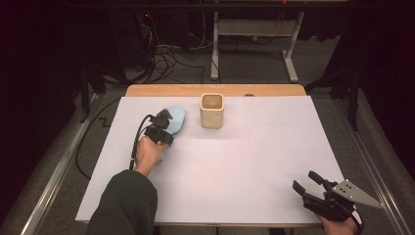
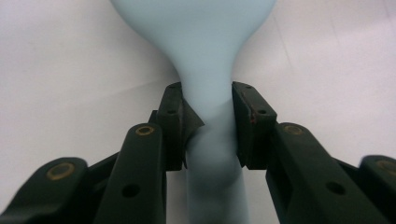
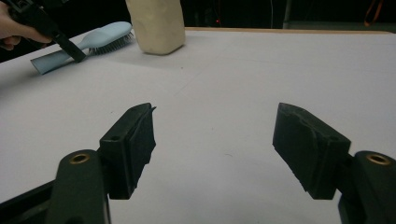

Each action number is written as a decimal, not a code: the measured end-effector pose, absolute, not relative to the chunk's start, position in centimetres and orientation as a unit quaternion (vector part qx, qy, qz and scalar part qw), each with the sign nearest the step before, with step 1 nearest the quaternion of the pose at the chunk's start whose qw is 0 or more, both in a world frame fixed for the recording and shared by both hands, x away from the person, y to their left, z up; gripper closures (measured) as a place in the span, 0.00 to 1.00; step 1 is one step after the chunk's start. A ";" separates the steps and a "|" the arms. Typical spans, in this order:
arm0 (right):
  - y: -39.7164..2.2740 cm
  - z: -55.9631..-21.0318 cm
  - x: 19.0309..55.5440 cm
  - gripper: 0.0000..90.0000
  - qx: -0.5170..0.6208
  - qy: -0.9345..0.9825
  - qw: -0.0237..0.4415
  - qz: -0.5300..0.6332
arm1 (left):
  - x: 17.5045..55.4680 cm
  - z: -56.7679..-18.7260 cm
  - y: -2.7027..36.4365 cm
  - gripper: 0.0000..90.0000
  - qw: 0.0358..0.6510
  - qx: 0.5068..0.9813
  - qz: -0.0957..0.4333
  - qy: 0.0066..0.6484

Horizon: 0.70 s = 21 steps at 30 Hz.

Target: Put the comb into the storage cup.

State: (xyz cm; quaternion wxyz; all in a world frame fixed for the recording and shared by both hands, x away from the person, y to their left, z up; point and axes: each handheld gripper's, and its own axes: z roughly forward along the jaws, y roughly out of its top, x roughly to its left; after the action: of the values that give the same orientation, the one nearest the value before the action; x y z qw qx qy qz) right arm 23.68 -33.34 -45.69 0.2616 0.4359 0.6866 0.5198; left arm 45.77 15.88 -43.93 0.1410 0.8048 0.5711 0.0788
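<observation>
Pale blue plastic, smooth and rounded: that is the handle of the light-blue hairbrush (image 2: 205, 93), lying on the white-covered bench (image 1: 235, 166) just left of the cream ceramic square cup (image 1: 212, 110). The left tongs (image 2: 206, 126) are clamped on the handle's narrow neck, both pads pressing its sides. The right tongs (image 3: 215, 140) stand wide apart with nothing between them, near the bench's right front corner.

The grip sits where the handle tapers, so I judge the slick plastic could slide or twist between the pads as it lifts, the heavier bristle head tipping downward. A swinging head could also knock the nearby cup.

The cup stands upright; nothing rises above its rim, and its interior looks empty.
</observation>
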 end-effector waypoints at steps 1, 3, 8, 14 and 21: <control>-33.3 -45.7 23.7 0.33 0.436 0.687 0.262 0.520 | 45.8 -43.9 15.9 0.75 0.141 0.805 0.079 0.571; -33.3 -45.7 23.7 0.33 0.436 0.687 0.262 0.519 | 45.6 -44.0 16.0 0.76 0.144 0.808 0.082 0.566; -33.3 -45.8 23.7 0.34 0.438 0.687 0.260 0.517 | 45.2 -43.8 16.2 0.76 0.138 0.817 0.094 0.552; -33.4 -45.8 23.8 0.34 0.441 0.687 0.261 0.515 | 44.3 -43.0 16.7 0.76 0.169 0.819 0.098 0.539; -33.4 -45.9 23.8 0.34 0.443 0.687 0.261 0.514 | 43.5 -42.9 17.2 0.76 0.179 0.823 0.099 0.529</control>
State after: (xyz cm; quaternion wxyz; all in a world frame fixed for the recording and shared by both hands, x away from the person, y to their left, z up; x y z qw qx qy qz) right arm 23.80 -33.37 -45.87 0.2614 0.4430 0.6867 0.5136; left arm 43.47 17.22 -42.87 0.1788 0.8234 0.5293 0.0993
